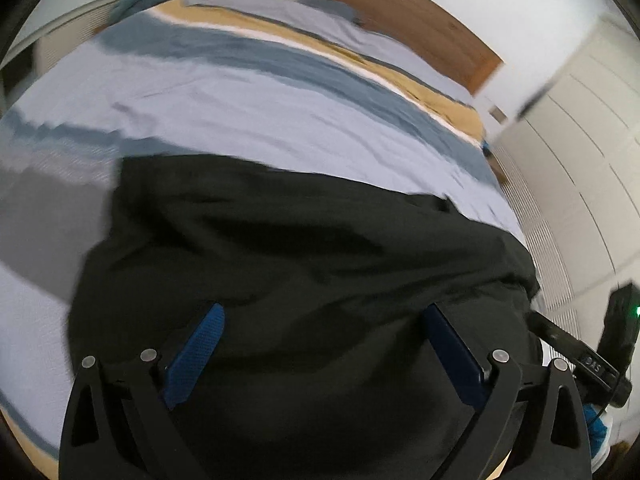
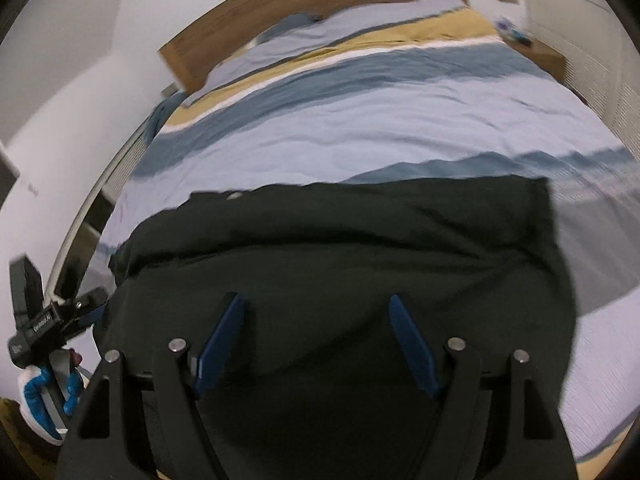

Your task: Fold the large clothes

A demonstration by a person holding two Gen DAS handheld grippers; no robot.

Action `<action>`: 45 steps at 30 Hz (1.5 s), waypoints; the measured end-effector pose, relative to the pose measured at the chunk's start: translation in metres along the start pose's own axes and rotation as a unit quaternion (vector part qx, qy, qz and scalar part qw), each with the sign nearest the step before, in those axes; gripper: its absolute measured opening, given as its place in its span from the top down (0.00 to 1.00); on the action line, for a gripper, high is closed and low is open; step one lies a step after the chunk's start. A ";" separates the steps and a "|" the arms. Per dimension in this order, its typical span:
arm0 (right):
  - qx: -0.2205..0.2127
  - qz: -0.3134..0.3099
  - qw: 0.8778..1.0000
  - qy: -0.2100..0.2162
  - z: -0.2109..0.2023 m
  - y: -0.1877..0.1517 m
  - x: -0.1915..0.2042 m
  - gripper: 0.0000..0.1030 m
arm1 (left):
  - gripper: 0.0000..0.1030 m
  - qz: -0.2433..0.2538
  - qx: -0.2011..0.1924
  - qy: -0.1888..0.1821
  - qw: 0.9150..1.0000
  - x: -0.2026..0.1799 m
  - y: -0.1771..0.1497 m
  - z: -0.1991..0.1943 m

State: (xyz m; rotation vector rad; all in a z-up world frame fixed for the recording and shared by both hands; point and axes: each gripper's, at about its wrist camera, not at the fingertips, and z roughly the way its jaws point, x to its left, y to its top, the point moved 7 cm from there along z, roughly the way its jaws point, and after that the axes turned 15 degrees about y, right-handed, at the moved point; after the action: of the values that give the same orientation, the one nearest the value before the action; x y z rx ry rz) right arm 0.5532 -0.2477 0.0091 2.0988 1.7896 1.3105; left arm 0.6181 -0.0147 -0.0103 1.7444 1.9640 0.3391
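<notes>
The left gripper (image 1: 324, 316) is hovering with its blue pads spread wide, pinching nothing. Below both, the black garment (image 1: 288, 248) is lying folded on the striped bedspread (image 1: 240, 112). The right gripper (image 2: 318, 306) is hanging spread too, empty.
</notes>
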 end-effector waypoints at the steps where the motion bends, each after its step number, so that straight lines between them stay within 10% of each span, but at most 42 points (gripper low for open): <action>1: 0.003 -0.005 1.000 0.003 0.009 0.001 0.005 0.28 | 0.05 0.014 0.000 -0.002 1.000 -0.011 0.002 0.005; 21: 0.042 -0.015 0.999 -0.015 0.108 0.037 -0.030 0.27 | 0.01 0.078 0.039 0.054 0.995 -0.038 0.038 0.103; 38: 0.021 0.053 0.991 -0.125 0.035 0.037 -0.167 0.28 | 0.01 0.066 0.067 0.153 0.984 0.060 0.045 0.095; 45: 0.012 0.039 0.984 -0.176 -0.013 0.030 -0.161 0.28 | 0.01 0.034 0.025 0.184 0.982 0.090 0.037 0.046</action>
State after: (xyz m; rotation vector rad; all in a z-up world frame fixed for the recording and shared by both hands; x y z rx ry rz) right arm 0.5765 -0.3985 -0.0529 2.2610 1.5944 0.8638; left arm 0.6673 0.0725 -0.0484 1.8921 2.1812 0.6833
